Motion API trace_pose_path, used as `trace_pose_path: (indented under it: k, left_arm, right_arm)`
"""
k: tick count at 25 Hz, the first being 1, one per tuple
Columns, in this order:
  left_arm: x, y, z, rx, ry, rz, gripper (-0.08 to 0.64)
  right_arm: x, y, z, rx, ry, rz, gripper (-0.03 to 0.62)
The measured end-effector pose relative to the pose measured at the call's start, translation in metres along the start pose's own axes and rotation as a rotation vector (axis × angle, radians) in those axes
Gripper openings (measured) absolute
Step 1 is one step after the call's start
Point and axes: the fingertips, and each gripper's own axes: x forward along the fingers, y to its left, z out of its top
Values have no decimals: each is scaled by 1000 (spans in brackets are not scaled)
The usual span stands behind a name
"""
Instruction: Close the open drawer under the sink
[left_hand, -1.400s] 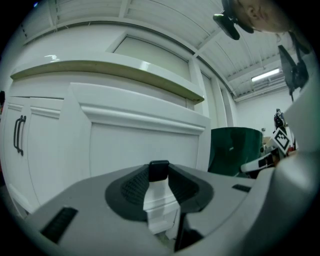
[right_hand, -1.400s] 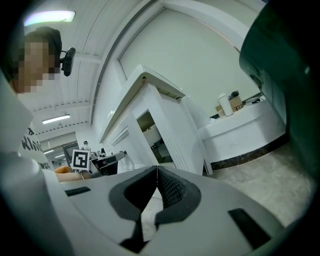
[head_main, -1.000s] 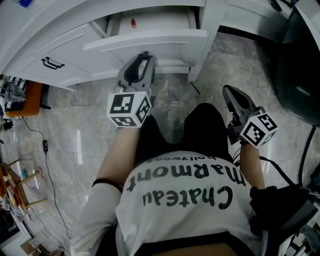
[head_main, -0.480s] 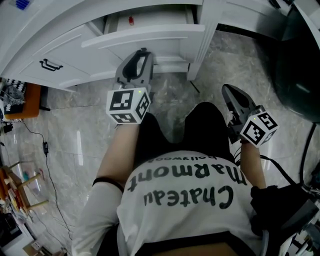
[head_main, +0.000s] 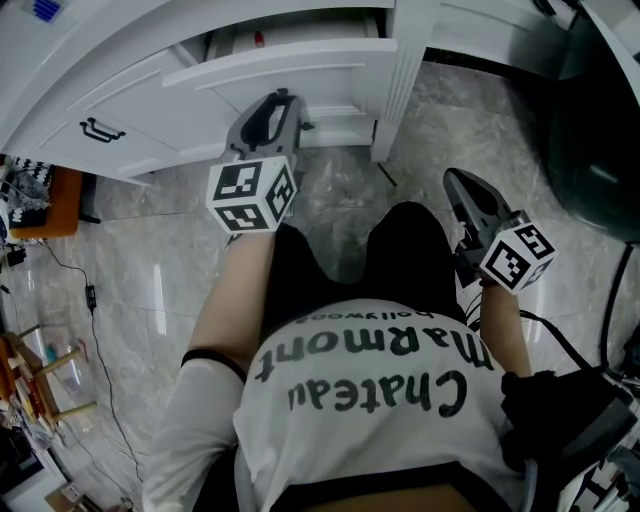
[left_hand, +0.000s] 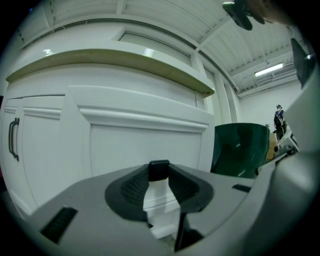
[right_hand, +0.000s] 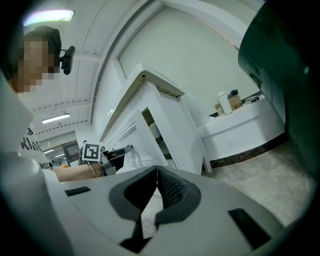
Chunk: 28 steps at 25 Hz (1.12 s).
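Nearest, the person's white printed shirt (head_main: 360, 400) and dark trousers fill the lower middle and hide the floor (head_main: 150, 230) beneath. The right gripper (head_main: 455, 180) hangs beside the right knee, jaws pressed together on nothing. The left gripper (head_main: 284, 100) reaches to the front panel of the drawer (head_main: 300, 65). Its jaws stand partly apart, clamped on a small black pull (left_hand: 159, 170) that fills the gap at their tips and is hard to make out. The drawer juts slightly from the white cabinet (head_main: 60, 60) near its right post. Its inside is mostly hidden, apart from a tiny red item (head_main: 258, 39). A dark green bin (head_main: 600, 120) is cut off at the right edge.
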Motion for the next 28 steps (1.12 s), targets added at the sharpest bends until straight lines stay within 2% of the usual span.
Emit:
trace_pose_path:
  k: [14, 20, 28]
  left_arm:
    - [21, 8, 7, 9, -3, -3, 121]
    - [26, 8, 9, 13, 21, -25, 121]
    - [36, 11, 10, 47, 27, -24, 121]
  right_arm:
    - [1, 1, -1, -1, 12, 5, 12]
    - [2, 3, -1, -6, 23, 8, 12]
    - [3, 6, -5, -11, 39, 10, 12]
